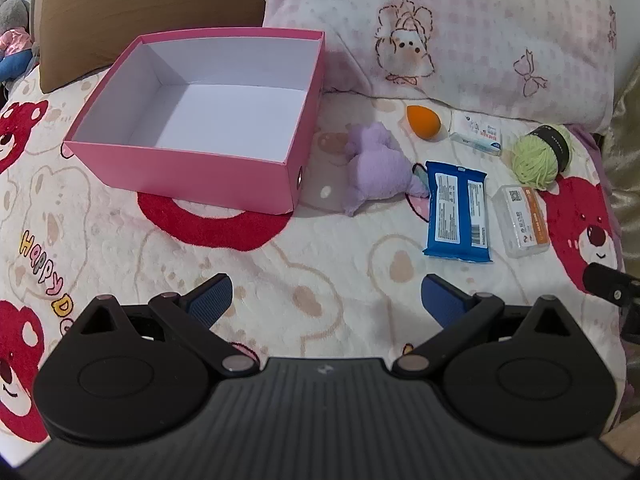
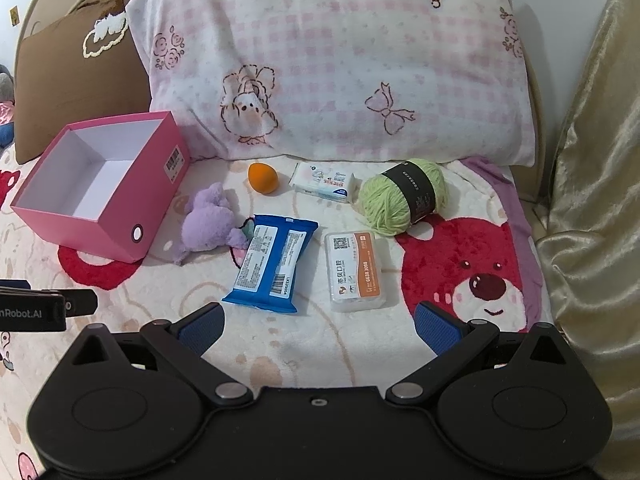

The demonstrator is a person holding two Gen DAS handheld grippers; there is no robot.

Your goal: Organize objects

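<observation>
six loose things lie on the bed [image 2: 328, 344], and one pink box [image 1: 192, 168] stands empty beside them, toward the bed's left side near the pillow [image 2: 340, 60] at its head. counted: one purple plush toy [image 2: 210, 220], one orange sponge [image 2: 262, 177], one white packet [image 2: 324, 182], one green yarn ball [image 2: 400, 196], one blue wipes pack [image 2: 272, 262] and one clear plastic case [image 2: 354, 270]. nothing is in the box yet, so i judge that the sorting is not begun.

both tools hang above the bed and tilt down toward the things. the left gripper [image 1: 326, 300] has its jaws spread fully, with only the blanket between them. the right gripper [image 2: 318, 328] is the same: jaws wide apart, holding nothing.

the relation that matters is this. the wipes pack and the clear case lie directly ahead of the right jaws, closest to them, and the long axis of each runs roughly away from the jaws, toward the pillow. so the jaws could close across the short width without much turning of the wrist. from the left view these same things lie ahead and to the right, while the box lies ahead and to the left. the right hand looks nearer to the things, the left hand nearer to the box. the plush toy lies just beside the box's near right corner, between the two.
</observation>
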